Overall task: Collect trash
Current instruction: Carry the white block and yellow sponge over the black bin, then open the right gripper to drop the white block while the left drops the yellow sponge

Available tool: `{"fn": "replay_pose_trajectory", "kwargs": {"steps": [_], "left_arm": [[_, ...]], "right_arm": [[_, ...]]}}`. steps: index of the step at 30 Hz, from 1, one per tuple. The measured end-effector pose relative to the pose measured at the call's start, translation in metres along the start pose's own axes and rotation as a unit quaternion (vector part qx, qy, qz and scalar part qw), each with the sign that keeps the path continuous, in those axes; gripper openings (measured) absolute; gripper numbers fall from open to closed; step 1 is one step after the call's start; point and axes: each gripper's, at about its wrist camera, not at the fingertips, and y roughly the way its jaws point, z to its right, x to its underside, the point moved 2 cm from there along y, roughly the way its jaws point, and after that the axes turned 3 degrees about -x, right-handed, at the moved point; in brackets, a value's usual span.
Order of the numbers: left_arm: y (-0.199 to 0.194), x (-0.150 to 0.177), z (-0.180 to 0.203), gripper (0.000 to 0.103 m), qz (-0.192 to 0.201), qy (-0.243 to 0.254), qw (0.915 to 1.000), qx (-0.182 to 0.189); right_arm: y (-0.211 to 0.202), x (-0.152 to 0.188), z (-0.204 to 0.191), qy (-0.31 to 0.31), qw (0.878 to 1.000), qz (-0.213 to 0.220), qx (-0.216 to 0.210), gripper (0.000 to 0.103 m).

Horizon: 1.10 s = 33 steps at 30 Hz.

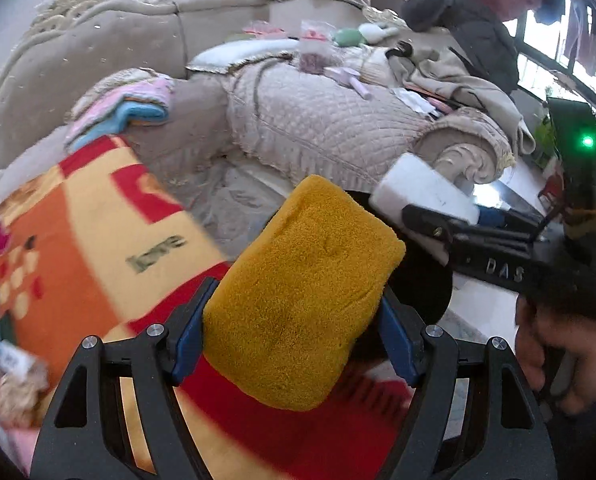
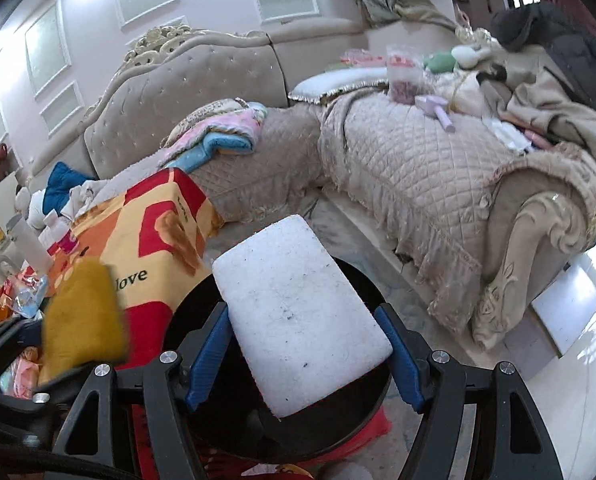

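Below both grippers, a black bin is mostly hidden, contents unseen. Left gripper is clamped on a mustard-yellow sponge, centre frame. Right gripper is clamped on a white foam block, centre frame. Clutter at left edge is blurred.

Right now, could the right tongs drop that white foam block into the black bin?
Probably yes. The right tongs hold the white foam block directly over the black bin, with nothing visible between them. The yellow sponge in the left tongs sits off to the side.
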Motion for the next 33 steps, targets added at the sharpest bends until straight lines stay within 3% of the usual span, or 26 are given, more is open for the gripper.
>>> {"fn": "replay_pose_trajectory", "kwargs": {"steps": [7,17,24,29,33], "left_arm": [[0.043,-0.009,0.01,0.078,-0.025,0.005,0.9996,-0.011],[0.055,-0.003,0.01,0.082,-0.038,-0.002,0.9993,0.003],[0.054,-0.003,0.012,0.085,-0.039,-0.007,0.999,0.022],[0.048,-0.005,0.006,0.096,-0.026,-0.045,0.9976,0.045],[0.045,-0.008,0.005,0.097,-0.021,-0.047,0.998,0.037]], "right_arm": [[0.02,-0.006,0.021,0.026,1.0,-0.017,-0.003,0.073],[0.025,-0.009,0.033,0.077,0.995,-0.02,-0.056,0.076],[0.005,-0.015,0.034,0.093,0.994,0.023,-0.054,0.077],[-0.007,-0.019,0.038,0.098,0.993,0.052,-0.038,0.077],[-0.007,-0.019,0.038,0.096,0.993,0.051,-0.034,0.077]]}}
